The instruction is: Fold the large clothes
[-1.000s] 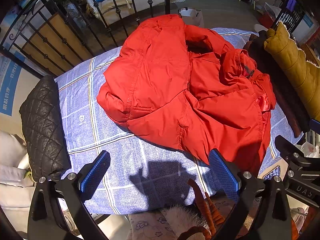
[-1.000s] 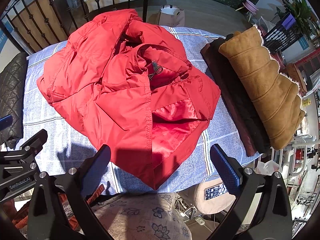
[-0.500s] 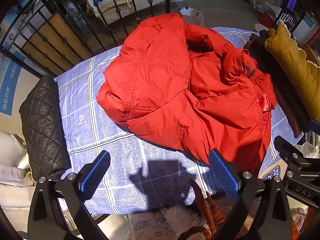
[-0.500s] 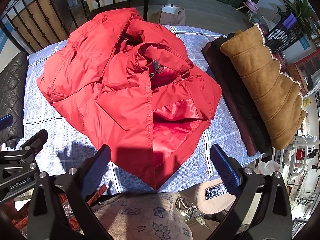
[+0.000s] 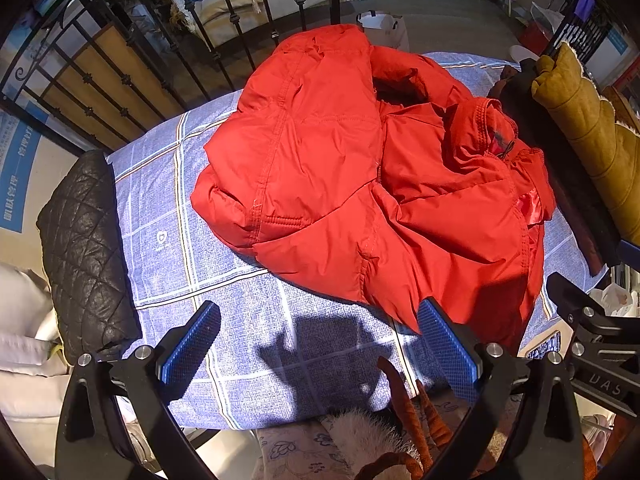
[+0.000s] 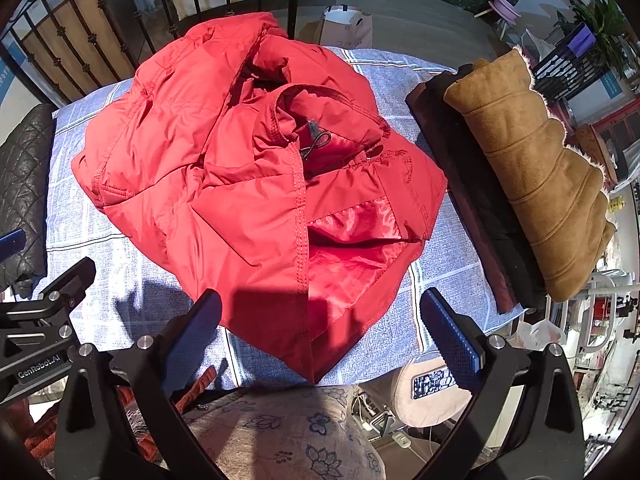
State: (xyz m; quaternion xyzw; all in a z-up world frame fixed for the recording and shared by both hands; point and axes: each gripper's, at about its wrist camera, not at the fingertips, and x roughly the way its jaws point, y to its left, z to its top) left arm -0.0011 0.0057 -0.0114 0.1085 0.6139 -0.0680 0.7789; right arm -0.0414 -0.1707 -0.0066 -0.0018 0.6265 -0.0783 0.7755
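Note:
A big red padded jacket [image 5: 360, 184] lies crumpled in a heap on a table covered with a blue checked cloth [image 5: 168, 216]. It also shows in the right wrist view [image 6: 248, 184], with its shiny red lining [image 6: 352, 248] turned out at the near right. My left gripper [image 5: 320, 344] is open and empty, held above the table's near edge, short of the jacket's hem. My right gripper [image 6: 320, 328] is open and empty, above the jacket's near corner.
A black quilted garment [image 5: 84, 248] lies folded at the table's left end. A tan fleece coat [image 6: 532, 176] lies on a dark garment [image 6: 472, 196] at the right end. A black iron railing [image 5: 132, 76] stands behind the table. A floral cushion [image 6: 288, 432] is below the near edge.
Almost nothing. Both grippers stay open and drift very slightly; the jacket has not moved.

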